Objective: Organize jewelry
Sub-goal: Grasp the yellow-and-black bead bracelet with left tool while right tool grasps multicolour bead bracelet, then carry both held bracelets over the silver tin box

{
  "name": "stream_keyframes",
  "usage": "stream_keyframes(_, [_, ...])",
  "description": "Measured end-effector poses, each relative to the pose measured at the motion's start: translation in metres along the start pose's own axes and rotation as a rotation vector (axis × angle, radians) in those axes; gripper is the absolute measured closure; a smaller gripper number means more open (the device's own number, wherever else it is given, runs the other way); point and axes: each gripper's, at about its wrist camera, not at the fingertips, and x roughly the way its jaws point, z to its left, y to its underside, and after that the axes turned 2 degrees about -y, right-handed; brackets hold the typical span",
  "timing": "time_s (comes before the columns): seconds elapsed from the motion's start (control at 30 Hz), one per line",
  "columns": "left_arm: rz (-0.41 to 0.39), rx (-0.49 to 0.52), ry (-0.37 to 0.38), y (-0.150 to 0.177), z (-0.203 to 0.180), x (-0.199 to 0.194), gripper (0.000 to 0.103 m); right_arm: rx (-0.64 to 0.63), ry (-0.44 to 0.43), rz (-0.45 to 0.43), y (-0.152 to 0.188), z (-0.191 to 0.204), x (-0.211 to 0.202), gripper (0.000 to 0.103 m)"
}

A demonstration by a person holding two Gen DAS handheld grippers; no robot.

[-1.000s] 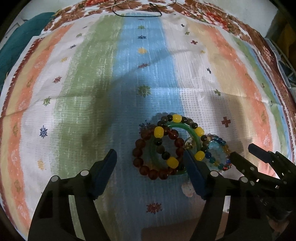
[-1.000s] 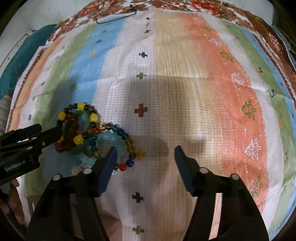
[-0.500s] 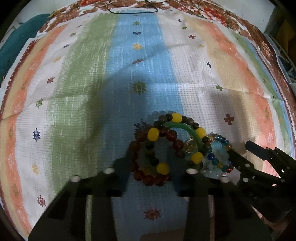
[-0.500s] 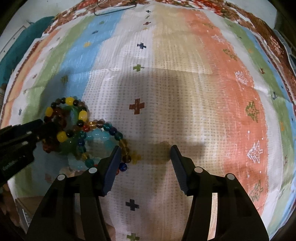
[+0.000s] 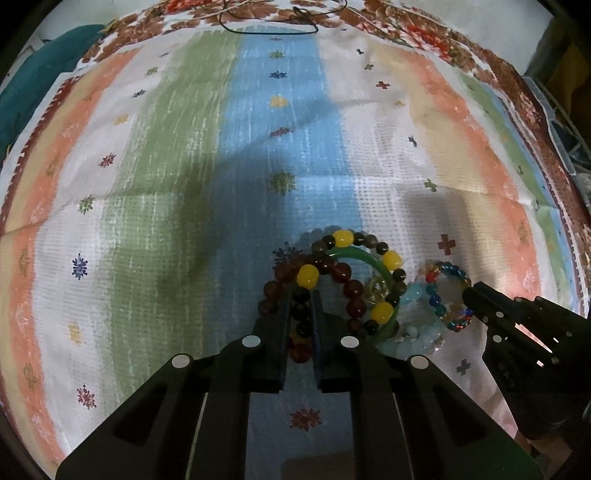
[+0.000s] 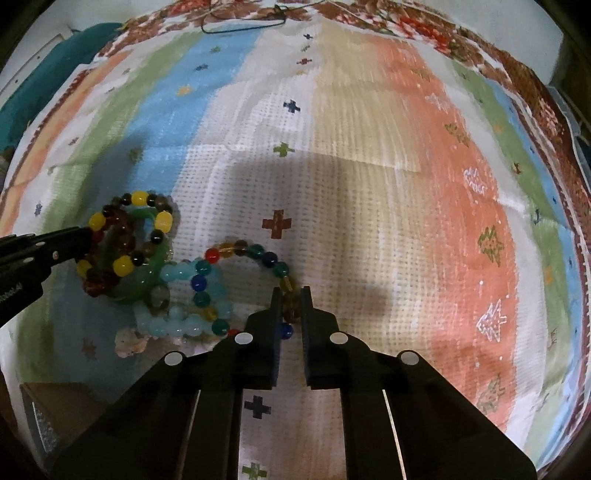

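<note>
A heap of bracelets lies on a striped cloth (image 5: 184,184). My left gripper (image 5: 300,297) is shut on the yellow-and-dark bead bracelet (image 5: 349,247), with the brown bead bracelet (image 5: 345,275) also between its jaws. A green bangle (image 5: 384,273) and a pale blue bead bracelet (image 5: 413,293) lie in the heap. My right gripper (image 6: 288,293) is shut on the multicoloured glass bead bracelet (image 6: 255,253), at its near right side. The left gripper's fingertips (image 6: 79,236) show in the right wrist view at the heap's left.
A thin dark cord necklace (image 5: 273,27) lies at the cloth's far edge. Teal fabric (image 5: 33,88) lies beyond the cloth at far left. A small white lump (image 6: 127,341) sits by the pale blue beads. A wire basket edge (image 5: 569,125) shows at far right.
Both grippers went from open to shut. The left closed on the yellow-and-dark and brown beads; the right moved left and closed on the multicoloured bracelet, which has pulled slightly away from the heap.
</note>
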Motion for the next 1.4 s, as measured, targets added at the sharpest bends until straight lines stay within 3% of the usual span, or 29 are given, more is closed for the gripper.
stream_keyframes(0.63, [-0.132, 0.054, -0.002, 0.005, -0.016, -0.064, 0.093, -0.059, -0.044, -0.12, 0.006, 0.008, -0.059, 0.093])
stream_keyframes(1.4, [-0.2, 0.058, -0.021, 0.033, -0.007, -0.108, 0.093, -0.026, -0.069, -0.226, 0.026, 0.008, -0.111, 0.093])
